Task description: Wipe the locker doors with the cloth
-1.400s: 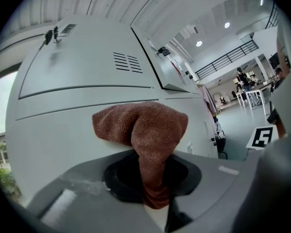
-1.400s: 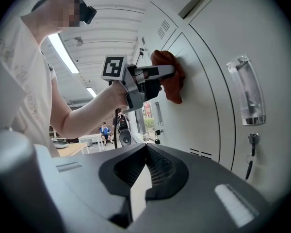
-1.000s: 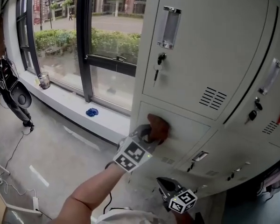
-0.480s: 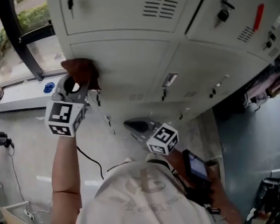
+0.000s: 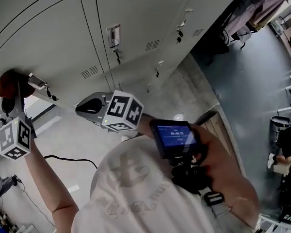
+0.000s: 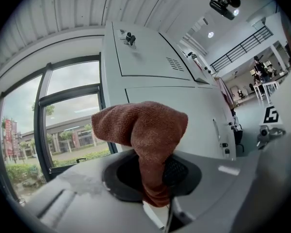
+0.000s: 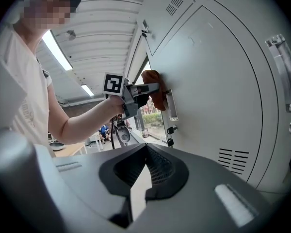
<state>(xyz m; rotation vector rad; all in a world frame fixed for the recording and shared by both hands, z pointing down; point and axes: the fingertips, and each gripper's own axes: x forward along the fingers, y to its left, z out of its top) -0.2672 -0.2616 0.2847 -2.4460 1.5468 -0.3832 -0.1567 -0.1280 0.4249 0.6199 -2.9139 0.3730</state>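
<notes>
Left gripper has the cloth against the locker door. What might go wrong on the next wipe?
1. Snag: the cloth sits right beside the door's handle, with a key close by; a stroke that way may catch on them.
2. Slip: the left gripper pinches only a narrow fold, the rest bunched loose above, so drag might pull it out.
3. View: in the head view the cloth lies at the left edge, hard to monitor.

Cloth [image 6: 145, 130] — brown, bunched (knit texture) — pressed on grey locker door [image 6: 153, 57].
</notes>
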